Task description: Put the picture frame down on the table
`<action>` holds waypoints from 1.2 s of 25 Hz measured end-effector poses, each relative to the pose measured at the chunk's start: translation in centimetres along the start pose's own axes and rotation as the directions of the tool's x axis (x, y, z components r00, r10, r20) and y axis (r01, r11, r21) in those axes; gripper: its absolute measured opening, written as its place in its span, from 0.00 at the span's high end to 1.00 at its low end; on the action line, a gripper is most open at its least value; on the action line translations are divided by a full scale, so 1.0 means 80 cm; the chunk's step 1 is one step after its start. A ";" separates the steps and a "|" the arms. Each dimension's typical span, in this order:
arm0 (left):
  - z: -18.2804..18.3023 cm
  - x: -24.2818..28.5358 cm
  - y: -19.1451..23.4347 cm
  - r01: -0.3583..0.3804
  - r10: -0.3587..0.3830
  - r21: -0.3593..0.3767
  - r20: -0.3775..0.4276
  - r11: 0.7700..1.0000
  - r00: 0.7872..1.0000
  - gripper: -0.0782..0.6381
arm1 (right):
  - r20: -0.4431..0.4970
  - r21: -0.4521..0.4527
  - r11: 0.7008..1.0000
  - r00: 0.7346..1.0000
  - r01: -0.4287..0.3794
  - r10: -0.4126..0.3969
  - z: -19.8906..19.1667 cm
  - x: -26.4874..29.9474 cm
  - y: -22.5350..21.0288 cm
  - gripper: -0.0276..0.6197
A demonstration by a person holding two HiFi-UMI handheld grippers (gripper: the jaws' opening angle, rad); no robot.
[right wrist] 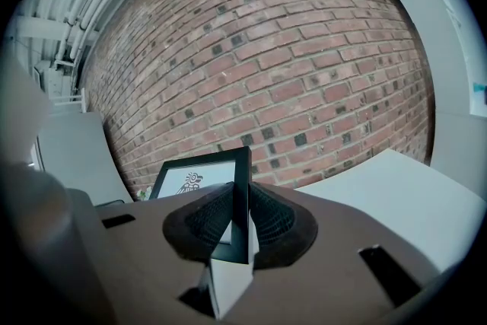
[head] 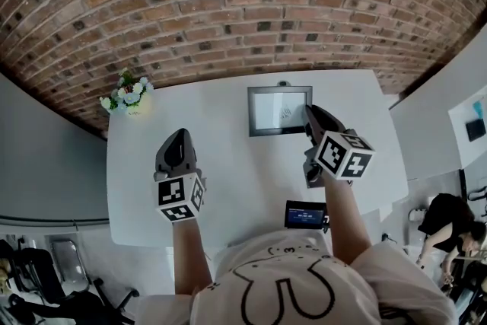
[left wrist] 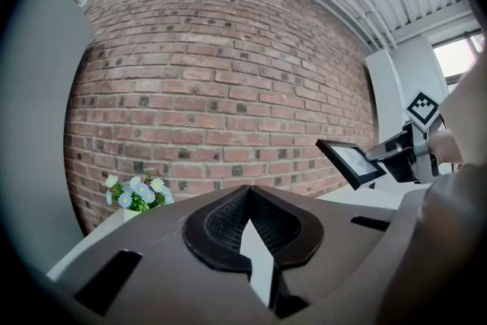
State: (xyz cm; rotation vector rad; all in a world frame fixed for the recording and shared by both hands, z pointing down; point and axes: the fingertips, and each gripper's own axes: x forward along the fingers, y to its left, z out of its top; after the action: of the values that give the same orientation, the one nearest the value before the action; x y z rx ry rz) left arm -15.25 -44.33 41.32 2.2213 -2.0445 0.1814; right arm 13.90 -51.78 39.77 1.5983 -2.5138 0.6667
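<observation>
One edge is all I have of the picture frame (right wrist: 199,177) — my right tongs (right wrist: 240,218) are clamped on its right-hand rail, the thin black moulding pinched between the pads. My left tongs (left wrist: 247,203) are closed on nothing, tips together, hanging over the bare white counter (head: 228,186) well apart from the frame. The frame is out over the far half of the counter, tilted. From the left gripper view it looks clear of the surface, though I can't see its lower corner well enough to swear to it.

I'd expect it to be stiff and light, but the face is probably glazed and breakable, and a smooth rail could pivot in a one-sided pinch — so I'd keep the hold mid-rail and lower it gently. Whether there's a prop behind it, no view shows. The print is a small dark emblem I can't make out, and the dark device (head: 306,215) at the counter's near edge is too small to identify.
</observation>
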 end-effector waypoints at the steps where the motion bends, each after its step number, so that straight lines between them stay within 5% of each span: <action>1: -0.004 0.000 -0.002 0.002 -0.002 -0.001 -0.009 1.000 1.000 0.88 | -0.005 0.006 1.000 1.000 0.003 -0.003 -0.004 0.000 -0.002 0.85; 30: -0.158 -0.015 -0.030 0.051 -0.071 -0.080 -0.272 0.995 0.960 0.88 | -0.239 0.082 0.993 0.969 0.088 -0.066 -0.163 -0.006 -0.043 0.85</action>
State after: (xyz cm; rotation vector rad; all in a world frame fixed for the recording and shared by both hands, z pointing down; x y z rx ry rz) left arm -13.04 -40.84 53.57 2.0789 -1.8053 0.3809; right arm 15.11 -47.32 52.48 1.5336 -2.2704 0.9149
